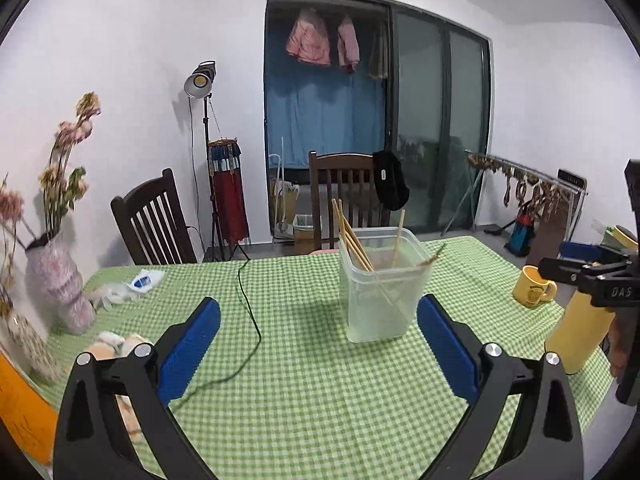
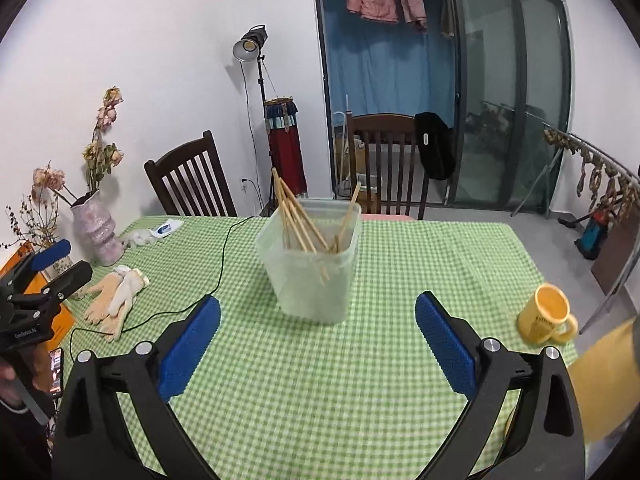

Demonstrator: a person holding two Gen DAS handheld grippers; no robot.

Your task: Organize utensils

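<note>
- Left gripper (image 1: 318, 334): blue fingers spread wide and released, nothing between them.
- Clear plastic container (image 1: 382, 284) stands on the green checked tablecloth (image 1: 312, 392) at 1 o'clock, beyond the fingertips, apart.
- Wooden chopsticks (image 1: 352, 236) lean inside it.
- Right gripper (image 2: 318, 334): fingers likewise released; the container sits at 12 o'clock, just ahead.

Black tool (image 1: 318, 316), blue pads (image 1: 190, 350), silver screws.

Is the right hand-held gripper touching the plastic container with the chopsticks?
Apart. In the right wrist view, the right hand-held gripper is open and bare green tablecloth shows between its fingertips and the container.
</note>
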